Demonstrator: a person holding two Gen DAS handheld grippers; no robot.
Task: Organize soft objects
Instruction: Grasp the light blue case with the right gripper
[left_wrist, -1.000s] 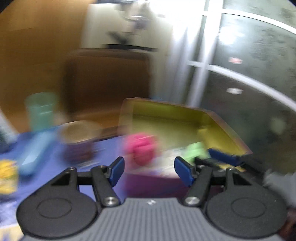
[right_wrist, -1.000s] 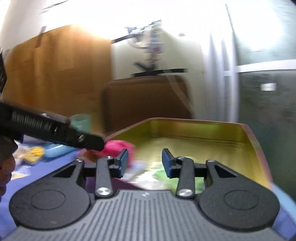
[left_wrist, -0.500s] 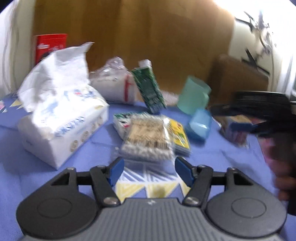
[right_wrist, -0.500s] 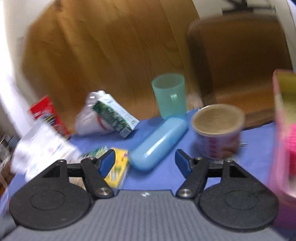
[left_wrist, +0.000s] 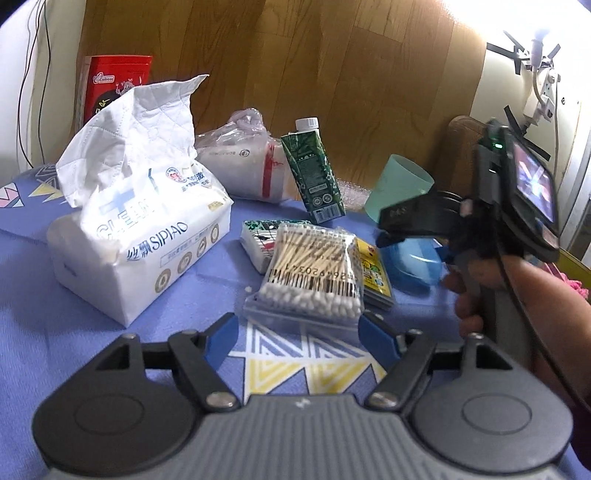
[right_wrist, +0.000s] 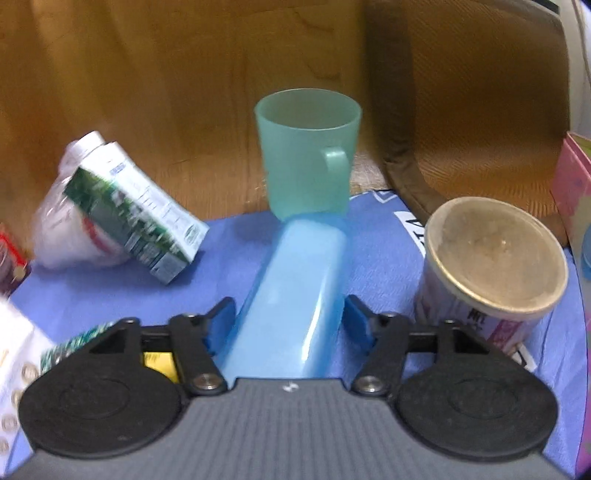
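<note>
L gripper (left_wrist: 297, 338) jaws just been widening, nothing btwn, just short of cotton swab pack (left_wrist: 312, 273). R gripper (right_wrist: 290, 325) jaws just been narrowing round blue case (right_wrist: 291, 291), just right of the pack; contact unclear.

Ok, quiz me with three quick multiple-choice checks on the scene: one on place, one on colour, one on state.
1. What lies between the fingers of the right gripper?
A. the blue case
B. a spoon
C. nothing

2. What colour is the cup behind that case?
A. red
B. yellow
C. teal

3. How is the left gripper?
A. shut on a cloth
B. open and empty
C. out of view

Key:
1 A: the case runs between the two blue pads, whose jaws have just been closing.
2 C: the right wrist view shows a teal mug with a handle.
3 B: its jaws, which have just been opening, stand apart over bare cloth.
</note>
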